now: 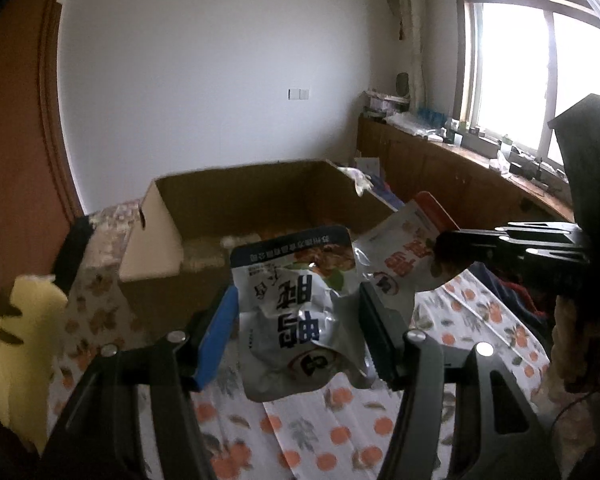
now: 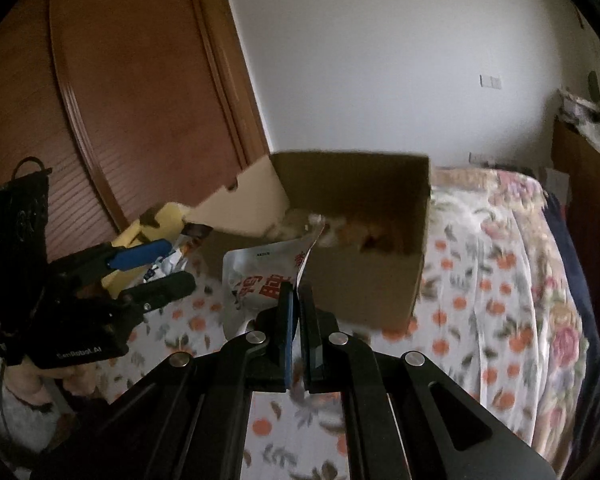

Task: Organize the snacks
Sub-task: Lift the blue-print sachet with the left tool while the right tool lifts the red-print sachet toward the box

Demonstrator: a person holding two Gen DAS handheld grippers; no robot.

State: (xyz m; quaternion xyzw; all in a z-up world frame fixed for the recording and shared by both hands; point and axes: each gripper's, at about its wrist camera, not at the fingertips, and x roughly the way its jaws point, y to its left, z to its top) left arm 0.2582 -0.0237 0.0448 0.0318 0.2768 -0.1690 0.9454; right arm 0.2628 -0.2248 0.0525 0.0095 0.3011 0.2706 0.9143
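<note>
**Two pouches carried toward the box**

The left hand-held gripper [image 1: 296, 320] pinches a blue-lettered silver pouch [image 1: 296, 304]; the right hand-held gripper [image 2: 296, 300], pressed together, nips the edge of a red-lettered pouch [image 2: 260, 276]. Both are held level, pointing at the cardboard box [image 2: 364, 280] on the bed [image 2: 500, 300]. Ideally each pouch clears the near rim before release.

The cardboard box [image 2: 356, 240] holds blurred orange contents – unidentifiable; the silver pouch [image 2: 260, 276] is partly hidden behind the right claw [image 2: 298, 300].
</note>
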